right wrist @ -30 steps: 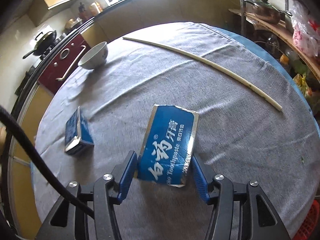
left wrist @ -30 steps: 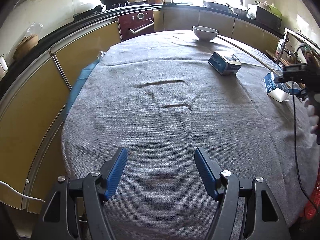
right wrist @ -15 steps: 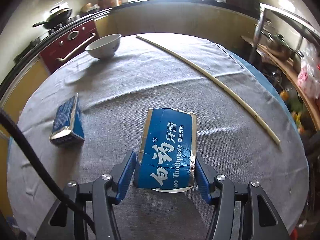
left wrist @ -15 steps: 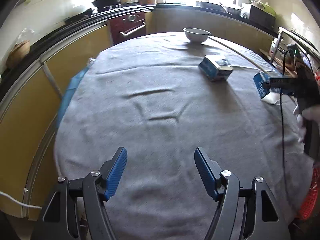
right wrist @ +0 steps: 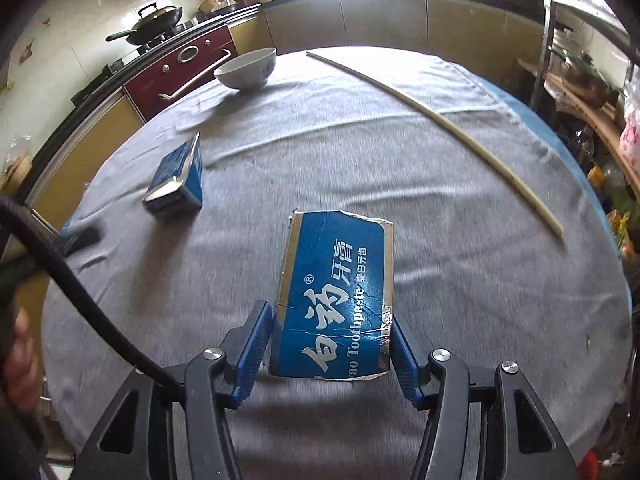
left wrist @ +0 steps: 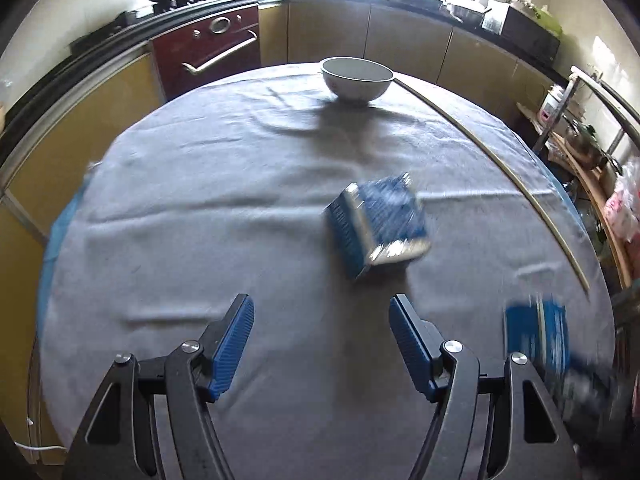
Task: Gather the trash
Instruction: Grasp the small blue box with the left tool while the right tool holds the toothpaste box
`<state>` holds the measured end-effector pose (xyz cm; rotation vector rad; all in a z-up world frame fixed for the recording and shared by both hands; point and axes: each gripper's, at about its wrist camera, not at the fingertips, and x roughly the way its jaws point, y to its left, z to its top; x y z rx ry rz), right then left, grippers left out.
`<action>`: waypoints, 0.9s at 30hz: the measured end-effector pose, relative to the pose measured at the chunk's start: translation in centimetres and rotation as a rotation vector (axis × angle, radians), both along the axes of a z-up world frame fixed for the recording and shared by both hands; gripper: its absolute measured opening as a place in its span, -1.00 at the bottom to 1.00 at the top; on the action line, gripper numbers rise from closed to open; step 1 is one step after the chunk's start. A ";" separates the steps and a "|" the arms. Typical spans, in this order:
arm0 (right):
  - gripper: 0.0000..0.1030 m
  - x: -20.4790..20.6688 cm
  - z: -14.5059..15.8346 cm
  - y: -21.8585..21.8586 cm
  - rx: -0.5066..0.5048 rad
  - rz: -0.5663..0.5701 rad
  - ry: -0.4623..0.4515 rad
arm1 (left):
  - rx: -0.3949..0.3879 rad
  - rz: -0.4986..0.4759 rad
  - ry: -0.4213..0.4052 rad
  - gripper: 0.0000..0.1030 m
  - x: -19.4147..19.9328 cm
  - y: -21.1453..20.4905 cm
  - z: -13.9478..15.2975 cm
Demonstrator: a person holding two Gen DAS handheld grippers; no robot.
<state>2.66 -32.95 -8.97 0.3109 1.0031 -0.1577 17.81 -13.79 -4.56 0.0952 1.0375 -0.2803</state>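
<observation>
Black claw (left wrist: 321, 338), ribbed blue pads (left wrist: 234, 344)

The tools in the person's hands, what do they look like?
Both match: the left tool and the right tool have black frames with triangle-shaped cutouts, silver round bolts, and ribbed blue pads on two fingers. A thick black cable curves past the right tool.

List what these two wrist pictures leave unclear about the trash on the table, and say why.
- Small blue box, left wrist view: motion blur makes its print unreadable.
- Toothpaste carton, right wrist view: the lower edge is hidden behind the right gripper; in the left view it is a blurred patch.
- Where the trash goes: no bin can be made out.
</observation>
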 end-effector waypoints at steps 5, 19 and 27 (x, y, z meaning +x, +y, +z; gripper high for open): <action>0.13 -2.1 0.0 0.2 0.039 0.023 -0.012 | -0.001 -0.002 0.035 0.38 2.7 -4.0 -0.8; 0.09 -4.5 -0.8 0.8 0.081 0.044 -0.035 | 0.015 0.070 0.149 0.33 6.5 -6.0 -4.7; 0.09 -5.2 -0.3 2.2 0.042 0.050 -0.050 | -0.052 0.050 0.115 0.17 4.9 -3.8 -4.1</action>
